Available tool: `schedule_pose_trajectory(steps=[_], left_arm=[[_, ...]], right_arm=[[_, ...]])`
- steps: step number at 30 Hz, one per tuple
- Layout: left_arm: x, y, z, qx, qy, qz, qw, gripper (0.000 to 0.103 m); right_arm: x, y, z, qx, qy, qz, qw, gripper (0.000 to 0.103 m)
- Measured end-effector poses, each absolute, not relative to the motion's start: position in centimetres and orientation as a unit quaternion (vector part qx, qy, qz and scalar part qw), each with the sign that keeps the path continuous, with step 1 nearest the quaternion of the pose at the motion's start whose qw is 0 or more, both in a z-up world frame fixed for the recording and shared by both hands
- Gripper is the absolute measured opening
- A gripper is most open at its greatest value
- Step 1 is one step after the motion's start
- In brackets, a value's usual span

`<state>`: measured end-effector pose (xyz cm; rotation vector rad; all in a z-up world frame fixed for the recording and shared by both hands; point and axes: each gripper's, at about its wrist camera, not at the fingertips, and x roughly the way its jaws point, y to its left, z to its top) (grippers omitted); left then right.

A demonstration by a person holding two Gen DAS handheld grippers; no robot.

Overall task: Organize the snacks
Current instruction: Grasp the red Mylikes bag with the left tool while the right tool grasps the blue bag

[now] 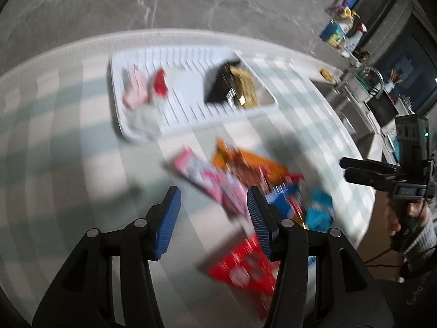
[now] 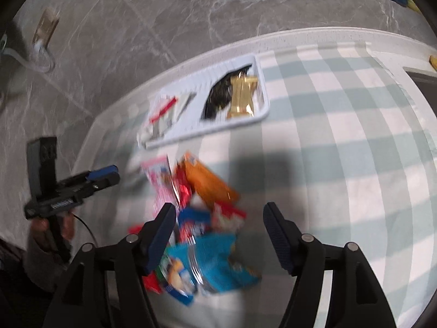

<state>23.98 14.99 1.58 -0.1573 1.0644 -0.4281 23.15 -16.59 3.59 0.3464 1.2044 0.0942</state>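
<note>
Snacks are in a messy heap [image 2: 199,218] on the checkered cloth of the table [image 2: 341,142], toward its near edge, so that's where your stuff to sort is sitting. Everything's motion-blurred, so labels are unreadable, but you can pick out a pink packet [image 1: 207,180], an orange bag [image 1: 245,164], a red packet [image 1: 245,268] nearest the left camera, and a light blue bag [image 2: 215,262] nearest the right one.

Your left gripper [image 1: 214,216] hangs over the left side of the pile with its jaws apart and nothing between them; its right blue pad sits in front of the pink and blue packets, but whether it touches them is hard to tell. Your right gripper [image 2: 220,232] hovers over the blue bag end, jaws spread wider, nothing pinched either. Each camera catches the other gripper off to the side with your hand wrapped around the handle.

Farther back, by the table's far edge, is the white slatted tray [image 1: 188,109]. It already holds a pink and red packet [image 1: 144,87] on its left side, and a black and gold packet [image 1: 235,84] in the right-hand compartment. Beyond the table's far edge it's just grey marble floor [image 2: 191,8].
</note>
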Motion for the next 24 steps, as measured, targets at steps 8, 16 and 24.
schedule_pose_trajectory(steps=[8,16,24], left_arm=[[17.6,13.3,0.5,-0.087,0.534,-0.193,0.818,0.049],[14.8,11.6,1.0,-0.107,0.544,-0.152,0.818,0.052],[13.6,9.5,-0.1,-0.114,0.554,-0.110,0.818,0.053]], right_arm=[[19.8,-15.1,2.1,0.135,0.568,0.087,0.807,0.072],[19.5,-14.9,1.0,0.113,0.573,0.138,0.800,0.073],[19.8,-14.6,-0.1,0.084,0.581,0.169,0.791,0.073]])
